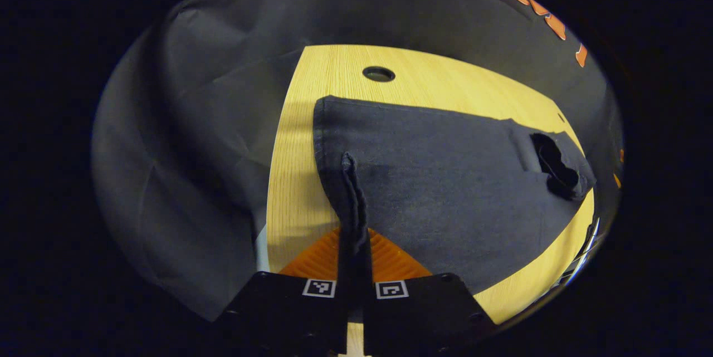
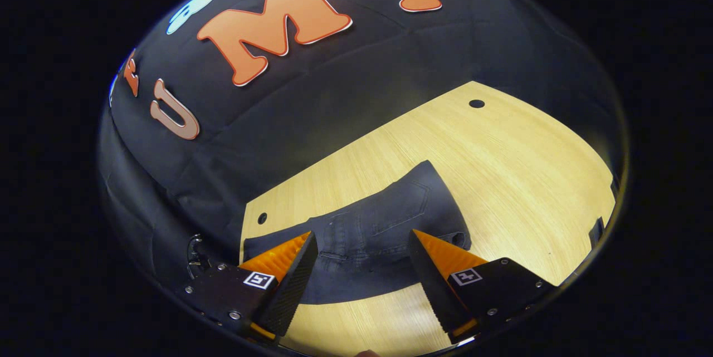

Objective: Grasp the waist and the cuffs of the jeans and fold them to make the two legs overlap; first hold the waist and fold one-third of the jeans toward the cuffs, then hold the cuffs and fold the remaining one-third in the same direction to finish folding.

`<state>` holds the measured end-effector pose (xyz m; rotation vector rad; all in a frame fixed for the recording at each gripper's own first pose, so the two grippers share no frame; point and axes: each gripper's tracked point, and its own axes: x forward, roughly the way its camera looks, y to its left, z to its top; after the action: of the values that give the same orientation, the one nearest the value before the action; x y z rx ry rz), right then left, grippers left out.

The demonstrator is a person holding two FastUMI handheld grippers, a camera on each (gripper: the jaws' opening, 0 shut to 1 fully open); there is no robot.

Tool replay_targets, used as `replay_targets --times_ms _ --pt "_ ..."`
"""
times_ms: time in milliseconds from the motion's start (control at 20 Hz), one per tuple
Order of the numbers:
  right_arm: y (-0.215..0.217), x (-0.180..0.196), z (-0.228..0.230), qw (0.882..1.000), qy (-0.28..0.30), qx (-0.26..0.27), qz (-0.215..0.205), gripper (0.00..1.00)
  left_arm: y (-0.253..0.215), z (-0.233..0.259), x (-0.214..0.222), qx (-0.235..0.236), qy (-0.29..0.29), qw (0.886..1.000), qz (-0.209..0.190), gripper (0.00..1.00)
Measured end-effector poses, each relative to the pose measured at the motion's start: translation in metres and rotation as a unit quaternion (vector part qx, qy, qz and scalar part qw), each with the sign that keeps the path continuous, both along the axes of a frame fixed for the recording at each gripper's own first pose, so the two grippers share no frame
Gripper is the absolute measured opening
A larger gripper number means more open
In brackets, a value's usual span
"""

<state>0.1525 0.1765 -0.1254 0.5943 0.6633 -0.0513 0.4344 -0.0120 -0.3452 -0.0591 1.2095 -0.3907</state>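
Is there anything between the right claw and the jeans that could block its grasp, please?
Nothing visible stands in the way. In the right gripper view the right claw is open above the jeans, with only bare table around them. In the left gripper view the left claw is shut on a fold of the jeans.

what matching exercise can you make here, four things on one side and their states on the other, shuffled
Things:
1. left tool
2. right tool
3. jeans
4. table

States:
A. light wood, with small round holes
B. open, hanging above the waist end
C. dark, lying flat with one edge pinched up
D. shut on a fold of fabric

Pairs: 1-D, 2-B, 3-C, 4-A
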Motion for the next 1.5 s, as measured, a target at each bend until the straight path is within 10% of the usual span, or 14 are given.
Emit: replay_targets --times_ms 500,1100,1500 --pt "-0.030 0.021 0.016 0.999 -0.031 -0.012 0.024 0.99 -0.034 0.076 0.022 -0.133 -0.017 0.982 0.132 0.05" --pt "-0.083 0.017 0.028 0.996 -0.065 -0.038 0.048 0.99 -0.107 0.203 0.023 -0.201 -0.084 0.962 0.164 0.05" --pt "-0.117 0.013 0.029 0.993 -0.085 -0.049 0.069 0.99 -0.203 0.302 0.013 -0.236 -0.121 0.959 0.099 0.05"
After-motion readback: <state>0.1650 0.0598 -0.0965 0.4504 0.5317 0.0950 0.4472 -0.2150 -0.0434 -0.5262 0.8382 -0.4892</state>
